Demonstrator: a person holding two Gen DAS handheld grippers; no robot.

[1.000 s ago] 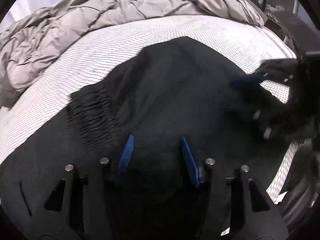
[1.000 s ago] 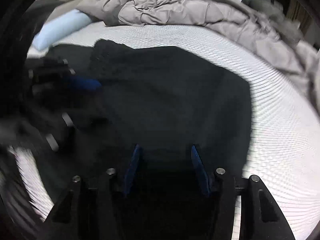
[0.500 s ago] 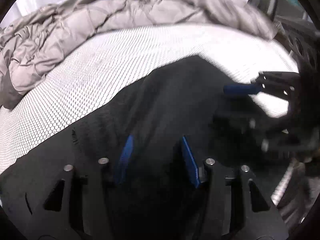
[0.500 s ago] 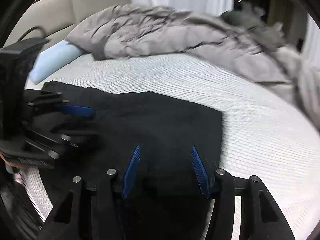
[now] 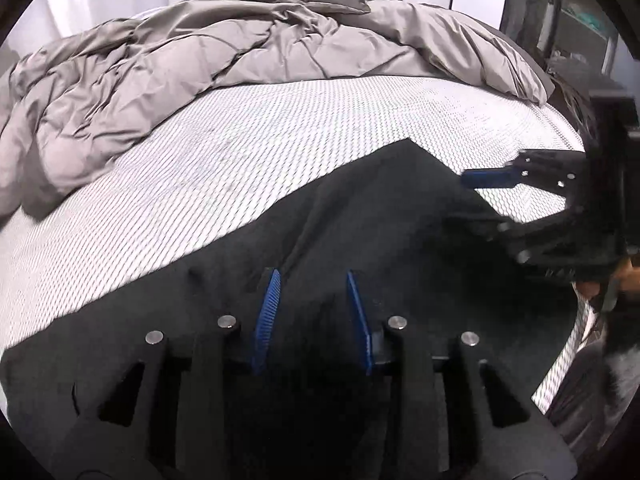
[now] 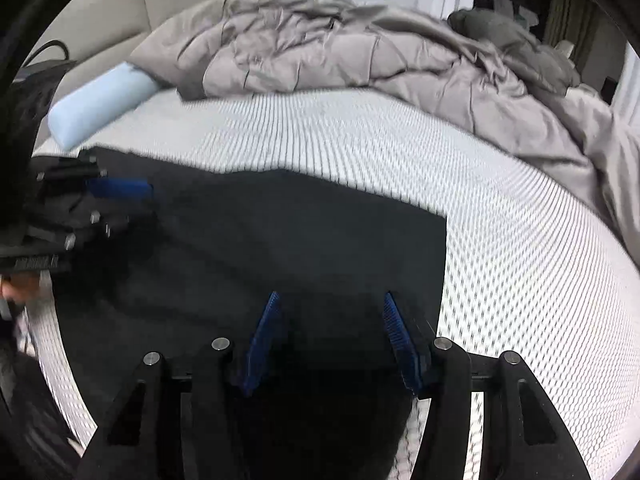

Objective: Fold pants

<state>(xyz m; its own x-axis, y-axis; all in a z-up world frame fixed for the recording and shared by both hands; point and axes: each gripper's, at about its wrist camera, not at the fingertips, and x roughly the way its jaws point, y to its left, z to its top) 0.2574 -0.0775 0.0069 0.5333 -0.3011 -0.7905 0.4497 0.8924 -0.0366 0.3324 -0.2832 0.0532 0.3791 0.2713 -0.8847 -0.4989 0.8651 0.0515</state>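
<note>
Black pants [image 5: 360, 232] lie folded and flat on a white textured mattress [image 5: 240, 152]; they also show in the right wrist view [image 6: 288, 240]. My left gripper [image 5: 312, 280] is open and empty, just above the cloth near its front edge. My right gripper [image 6: 328, 304] is open and empty over the pants' right part, near their square corner. Each gripper shows in the other's view: the right one at the pants' right edge [image 5: 476, 204], the left one at their left end [image 6: 128, 208].
A crumpled grey duvet [image 5: 200, 64] is heaped along the far side of the bed. A light blue bolster pillow [image 6: 100, 108] lies at the far left by a beige headboard [image 6: 192, 0]. Dark furniture stands beyond the bed's right edge [image 5: 580, 20].
Both grippers have pulled back and up from the pants, so more mattress and duvet show. The pants lie flatter and their gathered waistband is out of sight.
</note>
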